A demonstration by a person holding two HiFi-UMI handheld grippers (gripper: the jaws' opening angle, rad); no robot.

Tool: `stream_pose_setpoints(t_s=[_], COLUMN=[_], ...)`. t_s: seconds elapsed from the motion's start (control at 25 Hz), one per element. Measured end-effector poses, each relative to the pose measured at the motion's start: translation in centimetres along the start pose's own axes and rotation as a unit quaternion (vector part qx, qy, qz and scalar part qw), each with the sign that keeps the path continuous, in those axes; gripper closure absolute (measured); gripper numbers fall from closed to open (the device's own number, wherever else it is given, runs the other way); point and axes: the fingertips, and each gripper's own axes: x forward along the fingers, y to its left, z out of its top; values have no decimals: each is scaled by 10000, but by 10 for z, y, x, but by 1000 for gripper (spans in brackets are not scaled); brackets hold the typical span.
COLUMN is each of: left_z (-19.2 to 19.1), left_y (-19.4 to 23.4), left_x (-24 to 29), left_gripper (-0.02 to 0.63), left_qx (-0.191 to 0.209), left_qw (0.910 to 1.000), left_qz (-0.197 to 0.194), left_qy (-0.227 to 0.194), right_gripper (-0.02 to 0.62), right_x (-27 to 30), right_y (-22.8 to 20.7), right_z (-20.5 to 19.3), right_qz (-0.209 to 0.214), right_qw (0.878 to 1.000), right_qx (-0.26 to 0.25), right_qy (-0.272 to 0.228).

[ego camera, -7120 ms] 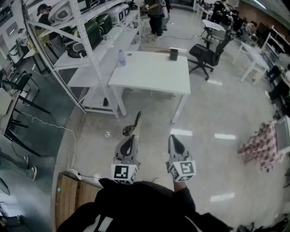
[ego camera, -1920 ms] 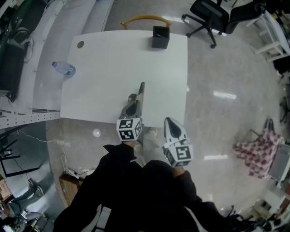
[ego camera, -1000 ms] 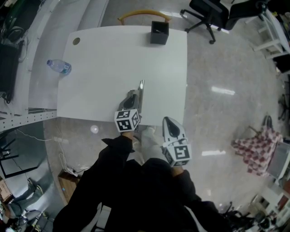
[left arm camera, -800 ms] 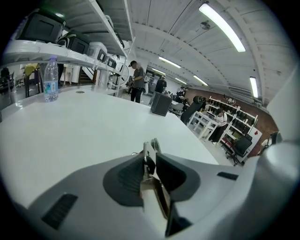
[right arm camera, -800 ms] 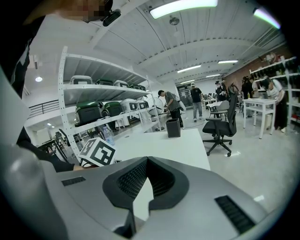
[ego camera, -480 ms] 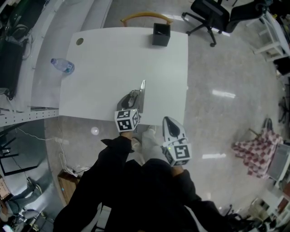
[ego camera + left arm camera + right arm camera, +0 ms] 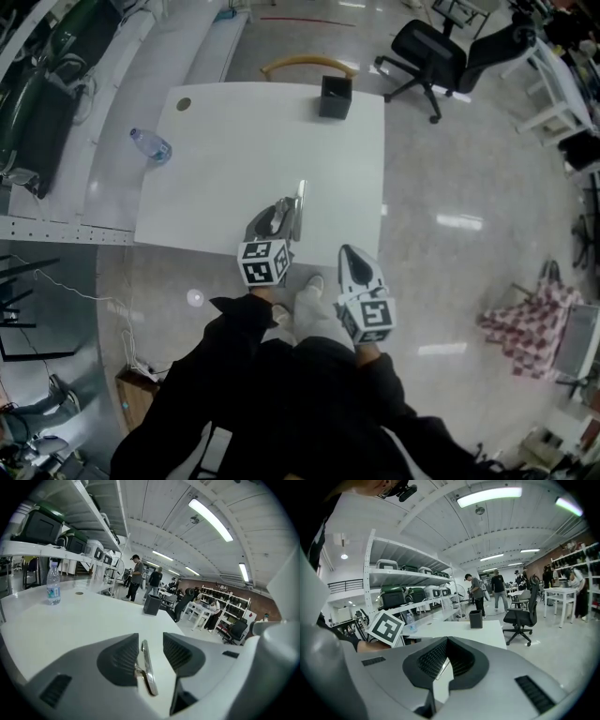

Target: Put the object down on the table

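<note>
A slim silver metal utensil [image 7: 298,201] lies on the white table [image 7: 244,131] near its front edge, pointing away from me. My left gripper [image 7: 274,214] sits low over the table with its jaws spread. In the left gripper view the utensil [image 7: 146,667] stands on edge between the pads, close to the left pad [image 7: 123,656], and the right pad is clear of it. My right gripper [image 7: 354,257] hangs over the floor just off the table's front edge. In its own view the right gripper [image 7: 446,640] has its tips together and holds nothing.
A water bottle [image 7: 152,145] lies at the table's left side and a black box [image 7: 335,97] stands at the far edge. A wooden chair back [image 7: 309,66] and a black office chair [image 7: 436,52] stand behind. Shelving [image 7: 47,84] runs along the left.
The left gripper's jaws have spread apart around the utensil, which now rests on the table. The right gripper has stayed put beside the table edge.
</note>
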Motion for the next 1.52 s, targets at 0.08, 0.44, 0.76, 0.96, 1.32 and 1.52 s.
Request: stream_pose_setpoints(t_s=[0.08,0.44,0.76,0.96,1.32,1.52], left_z=[9,50,73,84,97,99], left_y=[-5,-32,-43,-51,-68,-74], left_x=[-10,-67,-107,-128,-152,-159], left_gripper=[449,473,562,604,604,604], left_qx=[40,103,278,382,716,757], left_qw=[9999,9969,9923,9889,9817,9791], left_qz=[-48,-387,-516,-591,-723,-842], left_qy=[-116,-683,-1092,-1309,-1607,-1690], right_gripper=[607,607,607,607,607,607], right_x=[-2,-19,-34,-39,-45,-46], right_y=[2,9,21,28,33,32], right_z=[5,24,45,57,71,77], right_qz=[-47,-135,-175,-147,-64,-40], right_qw=[10000,9996,9983,9973,9962,9952], right_qx=[13,-55,-82,-99,-88,-26], right_qy=[-26,-239,-553,-708,-863,-980])
